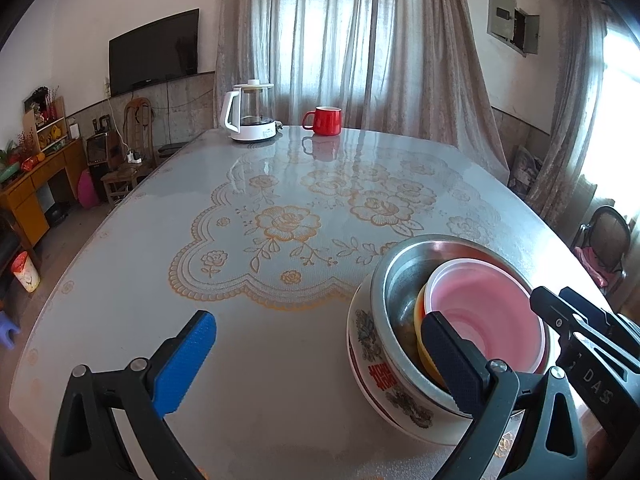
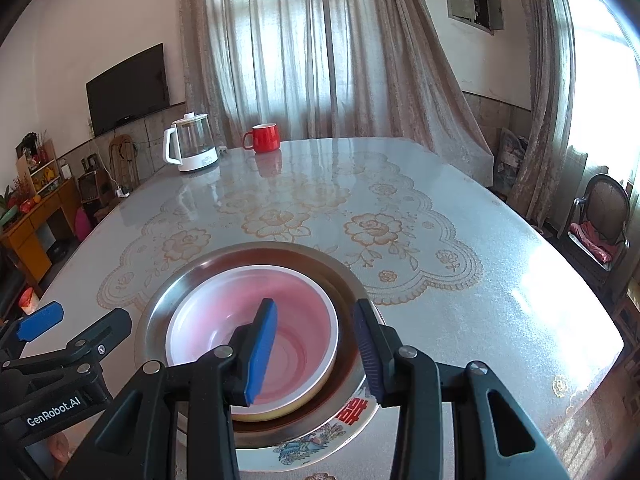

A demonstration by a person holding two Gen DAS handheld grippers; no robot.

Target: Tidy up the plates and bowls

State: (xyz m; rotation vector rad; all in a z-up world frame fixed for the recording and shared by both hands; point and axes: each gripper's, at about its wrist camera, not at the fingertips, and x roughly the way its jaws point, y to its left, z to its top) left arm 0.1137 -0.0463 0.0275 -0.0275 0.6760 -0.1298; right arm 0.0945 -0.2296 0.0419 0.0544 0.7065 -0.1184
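1. The pink bowl point(image 2: 256, 336) sits nested in the steel bowl point(image 2: 176, 296) on the floral plate point(image 2: 320, 446).
2. The right gripper point(image 2: 316, 350) straddles the pink rim, part open — nearer.
3. The left gripper point(image 1: 320, 360) gapes wide, empty, beside the stack.

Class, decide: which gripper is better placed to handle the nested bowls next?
Right. The right gripper hangs open astride the pink bowl rim; the left gripper sits open beside the stack.
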